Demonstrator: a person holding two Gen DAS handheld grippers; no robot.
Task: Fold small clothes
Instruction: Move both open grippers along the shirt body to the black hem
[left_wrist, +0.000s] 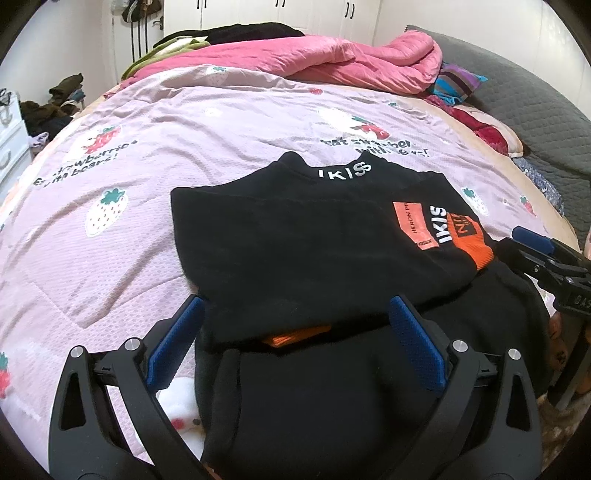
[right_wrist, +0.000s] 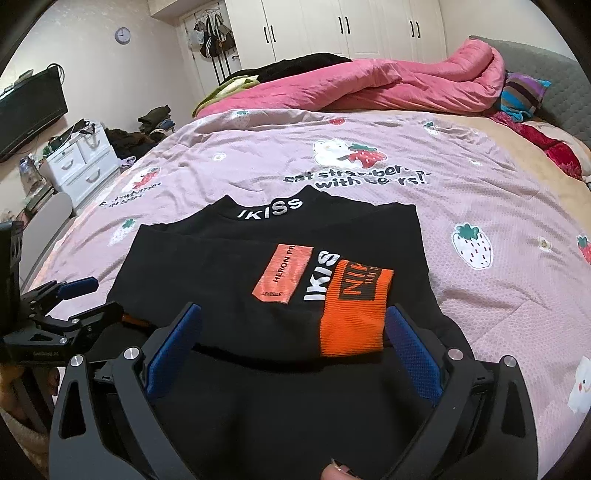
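Note:
A small black sweater with white "IKISS" lettering and an orange cuff lies partly folded on the bed; it also shows in the right wrist view, its orange cuff folded across the front. My left gripper is open, its blue pads either side of the sweater's near left part. My right gripper is open over the near right part, by the cuff. Each gripper shows in the other's view: the right gripper, the left gripper.
The bed has a lilac strawberry-print quilt. A pink duvet and dark clothes are heaped at the far side, with a striped pillow and grey headboard to the right. White drawers and a TV stand left of the bed.

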